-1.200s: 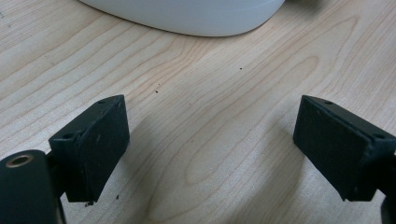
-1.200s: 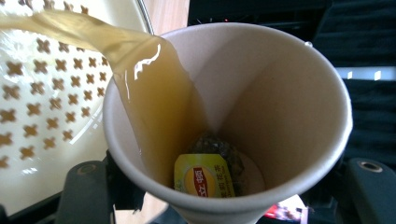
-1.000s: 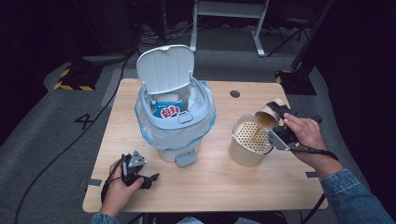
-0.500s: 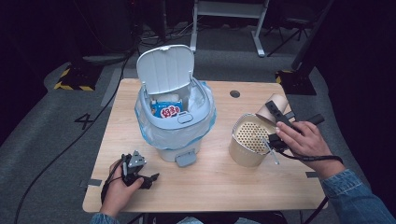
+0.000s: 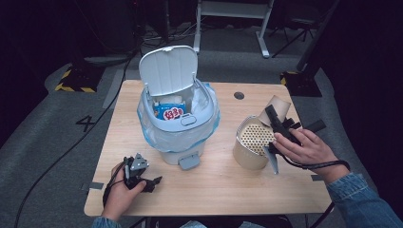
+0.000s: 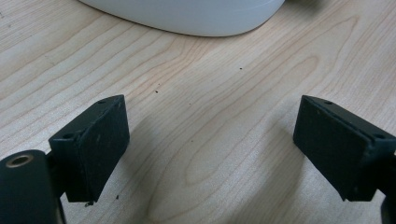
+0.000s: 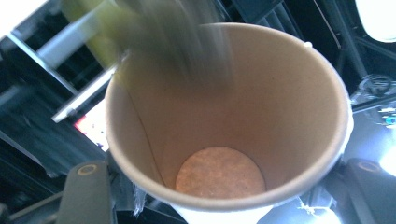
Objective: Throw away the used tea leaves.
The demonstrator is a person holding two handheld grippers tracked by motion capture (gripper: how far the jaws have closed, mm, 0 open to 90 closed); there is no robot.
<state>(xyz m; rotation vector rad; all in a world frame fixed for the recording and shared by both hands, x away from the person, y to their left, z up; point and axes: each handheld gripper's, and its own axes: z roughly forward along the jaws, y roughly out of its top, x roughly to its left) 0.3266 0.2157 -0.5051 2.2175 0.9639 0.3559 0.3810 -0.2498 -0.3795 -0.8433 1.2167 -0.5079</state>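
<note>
Black-jawed left gripper [image 5: 151, 182] rests wide open, empty, left of the white lidded bin [image 5: 178, 114]. Right of the bin, the right gripper [image 5: 277, 124] clamps a brown paper cup [image 7: 224, 121], tilted, mouth toward its camera; falling green contents blur.

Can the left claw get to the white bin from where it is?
Probably yes. The left claw sits open on the table, nothing between its jaws, and only bare wood lies between it and the white bin.

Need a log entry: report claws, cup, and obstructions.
Left claw open, resting on the table. Right claw shut on paper cup, tilted beside perforated canister. Bin lid up, path unobstructed.
</note>
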